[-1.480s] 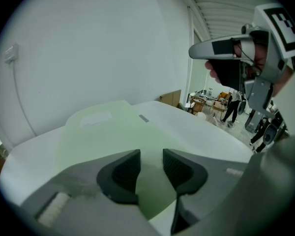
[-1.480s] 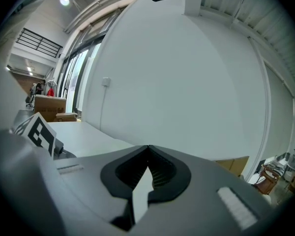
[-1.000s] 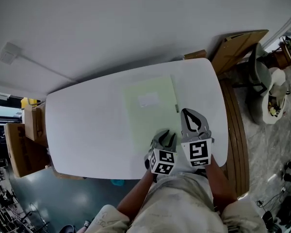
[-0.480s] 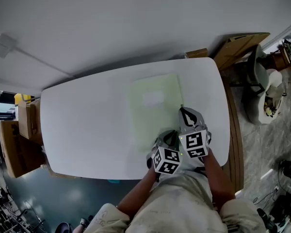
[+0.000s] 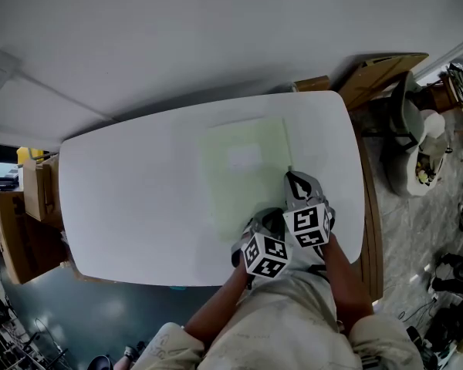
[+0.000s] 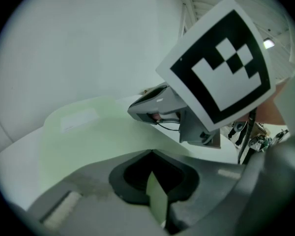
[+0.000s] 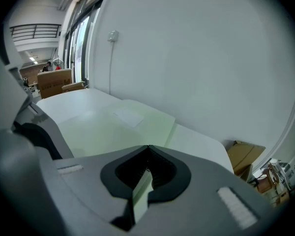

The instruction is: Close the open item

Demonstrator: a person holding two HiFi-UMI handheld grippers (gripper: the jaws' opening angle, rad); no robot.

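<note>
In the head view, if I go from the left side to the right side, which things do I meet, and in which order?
From the left: cardboard boxes → bare table → green folder → wooden boards → chair.

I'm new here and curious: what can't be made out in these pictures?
- Head view: the green folder's near edge lies under the left gripper, whose jaws just closed, and the right gripper, both on a thin green sheet.
- Its white label is too small and pale to read.
- Clutter at right is tiny, cut by the frame edge.
</note>
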